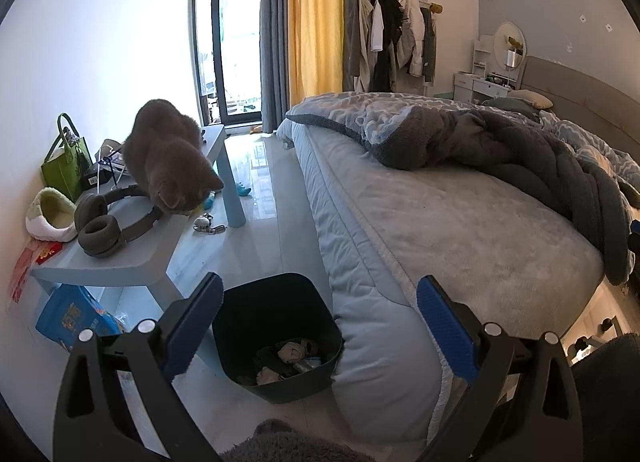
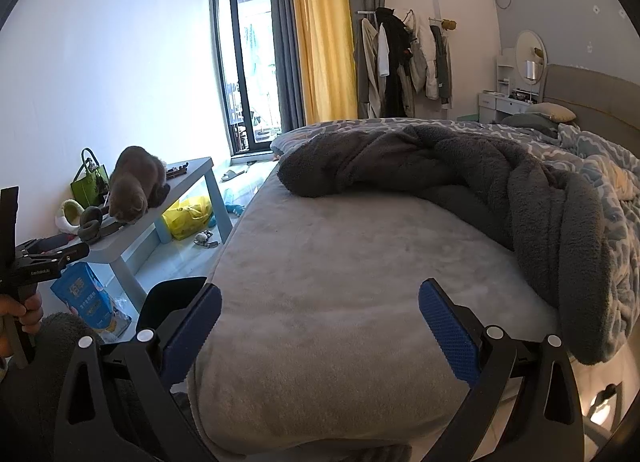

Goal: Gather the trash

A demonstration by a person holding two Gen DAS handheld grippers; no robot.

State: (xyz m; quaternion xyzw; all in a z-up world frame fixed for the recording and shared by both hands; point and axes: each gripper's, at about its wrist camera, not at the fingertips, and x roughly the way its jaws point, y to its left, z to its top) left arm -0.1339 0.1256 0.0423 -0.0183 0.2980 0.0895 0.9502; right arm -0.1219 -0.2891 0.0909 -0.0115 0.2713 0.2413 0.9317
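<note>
One black plastic trash bin (image 1: 276, 336), square-mouthed with rounded corners, stands on the pale floor just beside the foot corner of one bed with a grey plush cover (image 1: 460, 229); several crumpled scraps lie at its bottom, too jumbled to count. One left gripper (image 1: 320, 326), two blue-padded fingers spread wide and grasping nothing, hangs above the bin. One right gripper (image 2: 320, 328), likewise spread wide and empty, hangs over the bed's grey cover. One dark grey fleece blanket (image 2: 460, 181) lies bunched across the bed. One light blue low table (image 1: 160, 246) stands left of the bin, bearing one grey cat (image 1: 172, 161) with its head lowered at the table edge and one pair of grey over-ear headphones (image 1: 104, 225). One green handbag (image 1: 66, 165) and one white-and-green slipper (image 1: 50, 215) sit by the wall. One blue printed bag (image 2: 86, 302) lies under the table; one yellow plastic bag (image 2: 188, 215) lies farther along beneath it.
</note>
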